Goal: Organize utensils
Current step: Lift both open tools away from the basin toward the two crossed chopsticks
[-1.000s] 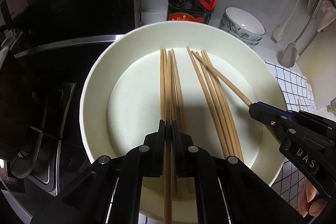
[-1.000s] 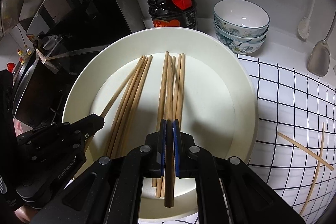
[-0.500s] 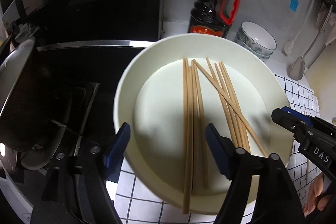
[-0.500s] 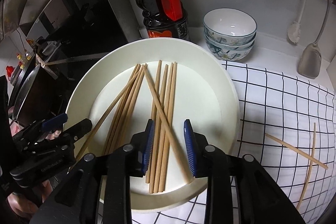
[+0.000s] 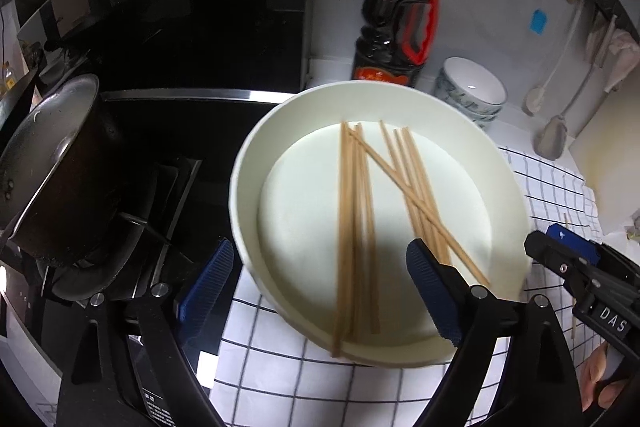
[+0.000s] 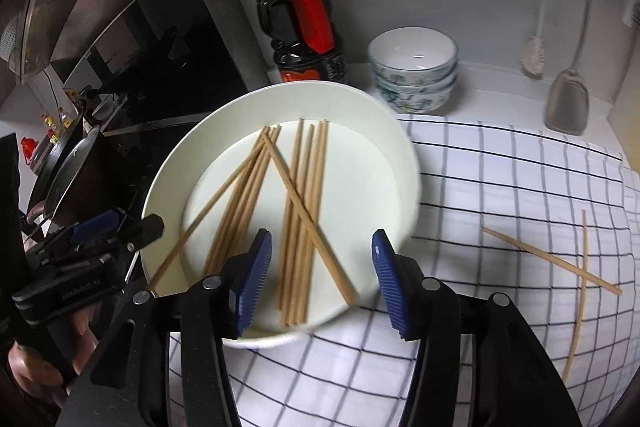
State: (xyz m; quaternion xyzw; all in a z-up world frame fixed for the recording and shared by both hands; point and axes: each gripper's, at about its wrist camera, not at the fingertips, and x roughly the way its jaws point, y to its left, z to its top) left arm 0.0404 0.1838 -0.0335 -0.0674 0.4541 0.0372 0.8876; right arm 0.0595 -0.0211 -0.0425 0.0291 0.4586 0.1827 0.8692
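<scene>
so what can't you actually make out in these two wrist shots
- Wooden chopsticks in the round white plate: exact count, left wrist view; blurred and overlapping.
- Dark sauce bottle label: right wrist view; too small.
- Black pot contents: left wrist view; only its side shows.
- Pale hanging spatula handle top: right wrist view; cut off by edge.

Ahead of our right tool we see wooden chopsticks lying flat in two bundles on the white plate, one crossing diagonally; two more chopsticks lie crossed on the checked cloth to its right.
</scene>
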